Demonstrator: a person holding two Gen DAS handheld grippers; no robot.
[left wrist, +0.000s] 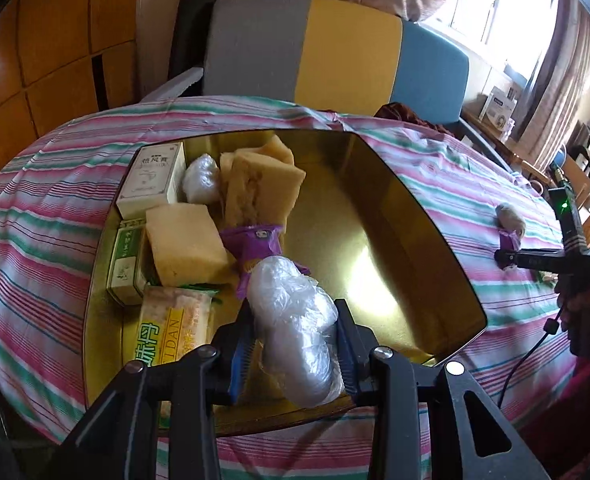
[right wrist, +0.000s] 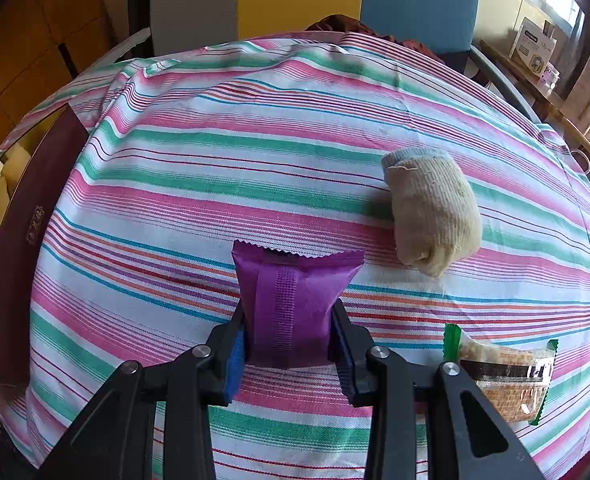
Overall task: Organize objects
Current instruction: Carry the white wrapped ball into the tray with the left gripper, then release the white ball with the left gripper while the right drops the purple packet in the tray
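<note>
- Plastic-wrapped bundle point(left wrist: 295, 328) sits between your left gripper point(left wrist: 295, 344) pads, clamped on both sides; it hangs over the near part of the gold tin point(left wrist: 415, 216), whose right half is bare.
- Left half of that tin holds a white box point(left wrist: 151, 180), yellow sponges point(left wrist: 187, 240) and a purple wrapper point(left wrist: 255, 240), all beyond the bundle.
- Purple packet point(right wrist: 291, 300) is pinched in your right gripper point(right wrist: 291, 344), pads on its two sides, above the striped cloth point(right wrist: 215, 160); its crimped far end sticks out past the fingertips.
- Rolled sock point(right wrist: 431, 216) lies far right of that packet, apart from it; a snack bar point(right wrist: 503, 376) lies near right, just beside the right finger.
</note>
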